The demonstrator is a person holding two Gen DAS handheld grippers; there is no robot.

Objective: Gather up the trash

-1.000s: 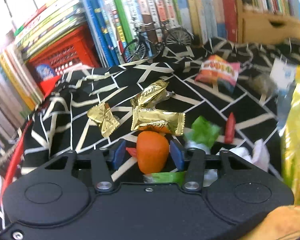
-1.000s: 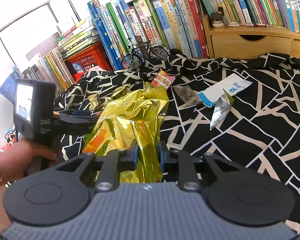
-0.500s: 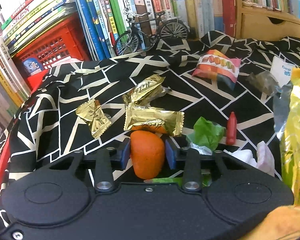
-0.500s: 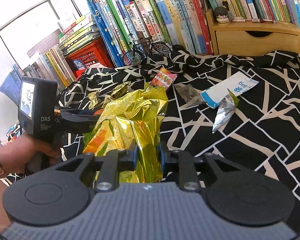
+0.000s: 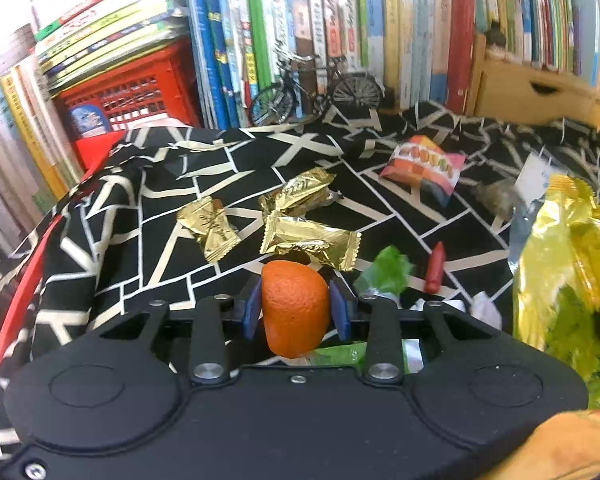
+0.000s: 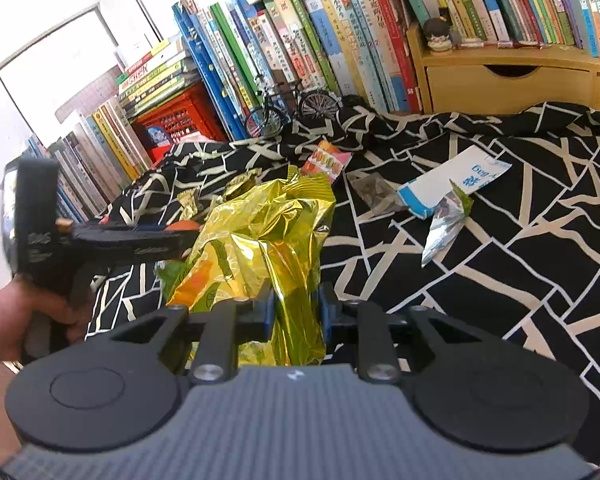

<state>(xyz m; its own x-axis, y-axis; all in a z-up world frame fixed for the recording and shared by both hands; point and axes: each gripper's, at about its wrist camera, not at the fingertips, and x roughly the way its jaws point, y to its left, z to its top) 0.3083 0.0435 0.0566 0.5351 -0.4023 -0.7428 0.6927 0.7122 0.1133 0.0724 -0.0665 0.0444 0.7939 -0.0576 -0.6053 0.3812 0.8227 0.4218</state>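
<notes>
A black cloth with cream lines [image 6: 500,280] covers the counter, hemmed at the back by a row of upright books [image 6: 340,48] and a wooden drawer unit [image 6: 508,76], and at the left by a red crate [image 5: 140,88] and leaning books; a model bicycle [image 5: 312,88] stands at the back edge. The right half of the cloth is mostly open, with only a white-and-blue packet [image 6: 460,180], a silver wrapper [image 6: 444,228] touching it and a greyish clear wrapper [image 6: 374,194] just beside it. The left half is crowded: three gold candy wrappers [image 5: 310,240], a pink snack pack [image 5: 422,168], a green scrap [image 5: 386,272] and a small red piece [image 5: 434,268]. The right gripper [image 6: 296,312] pinches the lower part of a yellow foil bag [image 6: 268,240], which stands crumpled with its mouth up; its contents cannot be seen. The left gripper [image 5: 296,312], held in a hand [image 6: 16,320] level above the cloth, clamps an orange peel [image 5: 294,308] just beside the bag's left side.
</notes>
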